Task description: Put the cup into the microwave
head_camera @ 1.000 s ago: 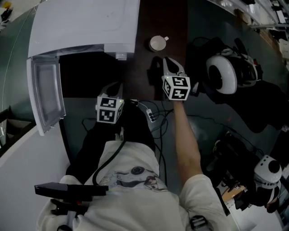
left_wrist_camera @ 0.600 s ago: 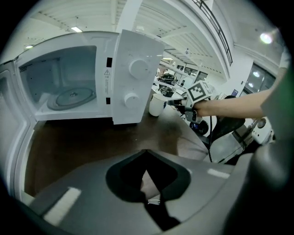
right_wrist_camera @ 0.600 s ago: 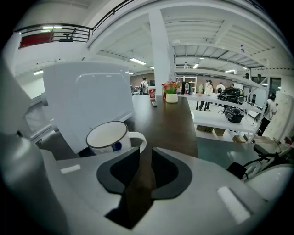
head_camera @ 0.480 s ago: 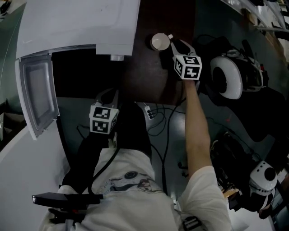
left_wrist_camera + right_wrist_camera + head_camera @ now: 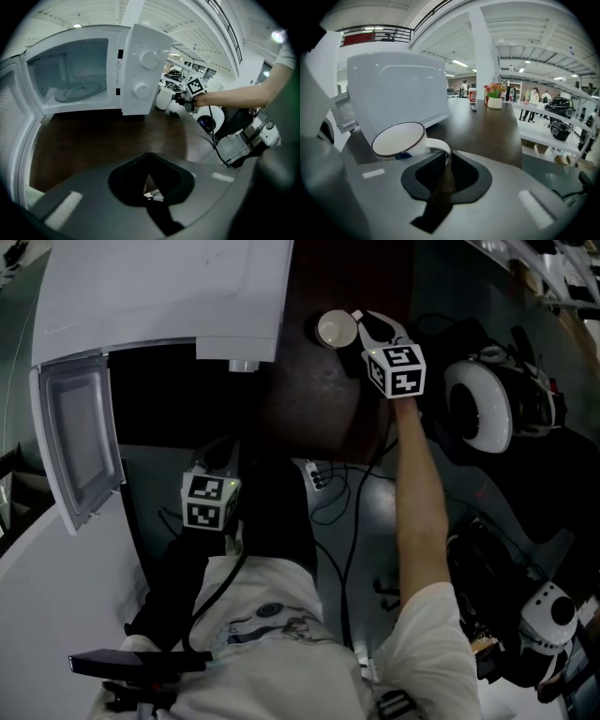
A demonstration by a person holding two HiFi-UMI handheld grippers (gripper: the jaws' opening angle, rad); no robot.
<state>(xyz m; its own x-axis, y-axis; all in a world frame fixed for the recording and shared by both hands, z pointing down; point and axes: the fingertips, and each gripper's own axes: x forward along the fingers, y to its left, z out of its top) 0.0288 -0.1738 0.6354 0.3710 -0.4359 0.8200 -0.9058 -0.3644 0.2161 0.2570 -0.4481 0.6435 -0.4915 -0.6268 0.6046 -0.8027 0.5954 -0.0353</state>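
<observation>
A white cup (image 5: 398,139) with a dark rim is standing upright on a dark brown table (image 5: 319,399), just beside the right side of a white microwave (image 5: 169,287) and outside it. The right gripper (image 5: 446,157) is reaching in from the cup's handle side. Its jaws have just been closing, and the handle is sitting between their tips, with the pads appearing to press on it. A bare arm (image 5: 417,512) is stretching out behind that gripper.

The microwave door (image 5: 75,442) is hanging wide open to the left, showing a glass turntable (image 5: 77,90) inside the lit cavity. The left gripper (image 5: 223,454) is hovering low near the table's front edge, well apart from the cup. Its jaws are standing almost together with nothing between them.

Cables (image 5: 328,488) are trailing across the grey floor below the table, and a round white device (image 5: 483,409) is lying to the right among dark gear. Farther along the tabletop a potted plant (image 5: 494,96) and a red-and-white container (image 5: 472,95) are sitting near a white pillar (image 5: 483,51). Beyond them, people (image 5: 543,98) are standing in a bright hall with strip lights, shelving and an upper railing.
</observation>
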